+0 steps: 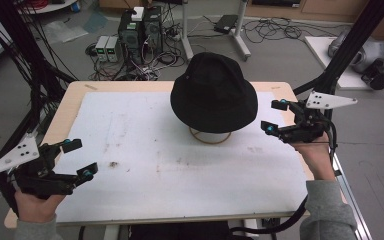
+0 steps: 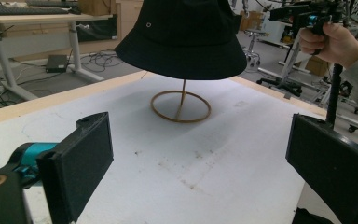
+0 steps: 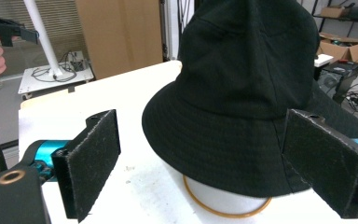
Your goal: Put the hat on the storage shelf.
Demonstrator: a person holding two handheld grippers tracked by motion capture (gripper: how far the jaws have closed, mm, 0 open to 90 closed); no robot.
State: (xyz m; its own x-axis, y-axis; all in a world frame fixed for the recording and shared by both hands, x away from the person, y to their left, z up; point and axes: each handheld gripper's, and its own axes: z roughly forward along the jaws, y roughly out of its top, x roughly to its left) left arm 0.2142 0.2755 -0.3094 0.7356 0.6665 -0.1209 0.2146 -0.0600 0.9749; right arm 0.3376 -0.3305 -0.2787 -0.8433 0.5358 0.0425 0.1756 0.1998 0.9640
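A black bucket hat rests on a stand with a wooden ring base toward the back middle of the white table mat. My right gripper hovers open just right of the hat's brim, jaws pointed at it. In the right gripper view the hat looms close between the wide-apart pads, untouched. My left gripper is open at the table's near left, far from the hat. The left gripper view shows the hat and ring base ahead, with the other hand's gripper at upper right.
Black frame posts stand at both table sides. Computers and tangled cables lie on the floor behind the table. The wooden table edge borders the mat; the mat in front of the hat is open space.
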